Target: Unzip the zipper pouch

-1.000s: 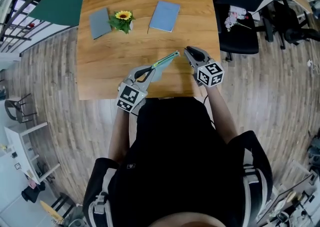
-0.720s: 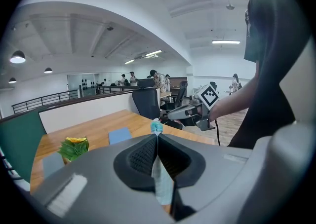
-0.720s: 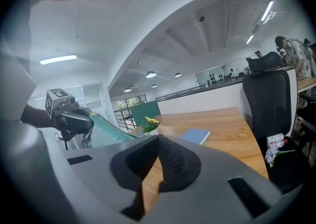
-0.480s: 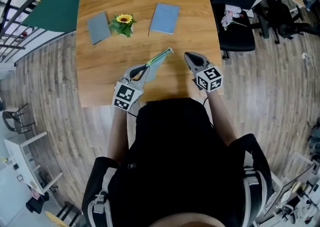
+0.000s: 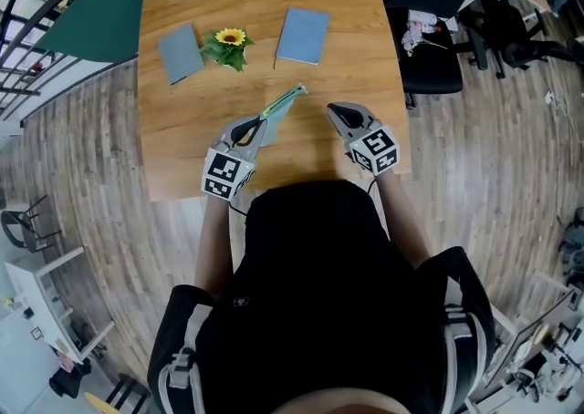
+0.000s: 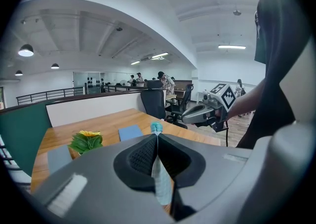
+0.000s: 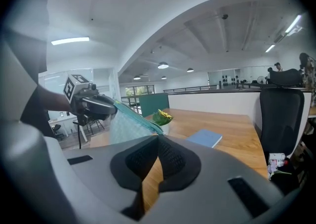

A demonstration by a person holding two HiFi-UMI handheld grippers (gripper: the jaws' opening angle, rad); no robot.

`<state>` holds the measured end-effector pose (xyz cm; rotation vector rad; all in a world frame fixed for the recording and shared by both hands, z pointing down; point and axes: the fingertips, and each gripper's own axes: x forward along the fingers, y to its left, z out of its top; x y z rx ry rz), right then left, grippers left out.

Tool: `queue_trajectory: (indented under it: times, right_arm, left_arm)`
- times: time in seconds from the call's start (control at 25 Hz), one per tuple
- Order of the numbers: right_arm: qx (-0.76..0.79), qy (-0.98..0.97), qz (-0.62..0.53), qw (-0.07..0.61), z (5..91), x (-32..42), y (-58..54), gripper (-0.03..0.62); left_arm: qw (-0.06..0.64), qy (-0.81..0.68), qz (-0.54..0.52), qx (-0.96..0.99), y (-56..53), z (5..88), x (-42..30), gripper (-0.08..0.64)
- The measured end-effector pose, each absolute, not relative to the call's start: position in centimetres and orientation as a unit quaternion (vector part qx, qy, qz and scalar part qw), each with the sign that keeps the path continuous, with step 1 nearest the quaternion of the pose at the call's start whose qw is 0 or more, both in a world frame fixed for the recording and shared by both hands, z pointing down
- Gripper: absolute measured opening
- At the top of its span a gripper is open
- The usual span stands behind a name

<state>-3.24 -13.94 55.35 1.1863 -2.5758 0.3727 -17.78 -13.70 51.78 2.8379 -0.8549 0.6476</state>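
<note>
Two grippers low over the near edge of the wooden table (image 5: 182, 157), angled slightly down, left gripper (image 5: 260, 126) clamped on the teal zipper pouch (image 5: 284, 103), held clear of the tabletop, right gripper (image 5: 334, 111) with jaws pressed together, empty, near the pouch's free end, only the right gripper view showing its broad face

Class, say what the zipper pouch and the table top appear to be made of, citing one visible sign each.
The zipper pouch: probably soft fabric, pale teal, matte; fine grid texture shows.
The table top: wood or wood-look laminate, smooth; grain lines visible.
</note>
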Motion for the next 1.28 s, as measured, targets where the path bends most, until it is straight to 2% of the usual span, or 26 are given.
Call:
queue_trajectory:
  times: [1.28]
  right_arm:
    - [0.439,-0.873,0.137,0.163,57.0,-10.9,-13.2,0.002]
  left_arm:
    - [0.053,-0.263,0.215,0.939,-14.2,52.9,-27.0,0.008]
